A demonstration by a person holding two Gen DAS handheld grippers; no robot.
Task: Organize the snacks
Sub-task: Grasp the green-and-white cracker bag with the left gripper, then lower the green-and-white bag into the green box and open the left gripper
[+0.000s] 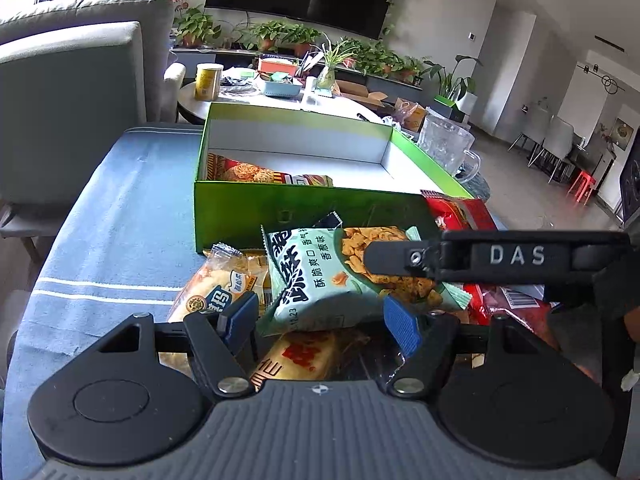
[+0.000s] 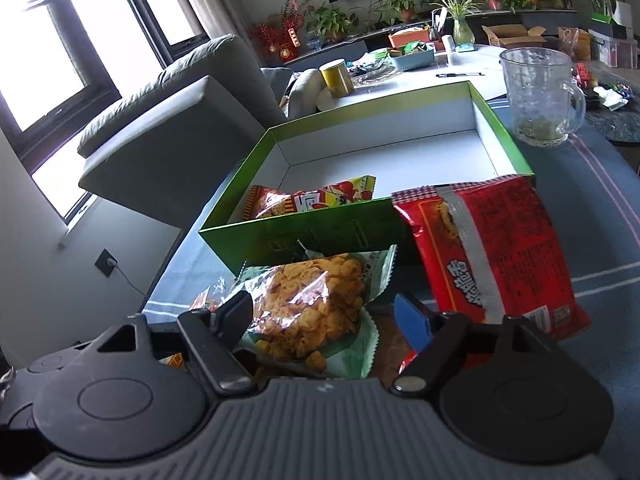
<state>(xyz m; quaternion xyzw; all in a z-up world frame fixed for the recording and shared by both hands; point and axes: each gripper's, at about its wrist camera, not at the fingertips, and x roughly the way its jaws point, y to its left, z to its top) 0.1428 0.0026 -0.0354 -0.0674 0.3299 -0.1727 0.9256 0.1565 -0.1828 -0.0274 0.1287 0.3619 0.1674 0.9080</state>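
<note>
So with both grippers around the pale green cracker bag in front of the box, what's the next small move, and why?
Probably close the right gripper on the pale green cracker bag and lift it toward the green box. The bag sits between its open fingers, still outside the box, which holds one packet and has bare floor.

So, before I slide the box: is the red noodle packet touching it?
Touching. The right wrist view shows the red noodle packet leaning on the near corner of the green box.
</note>
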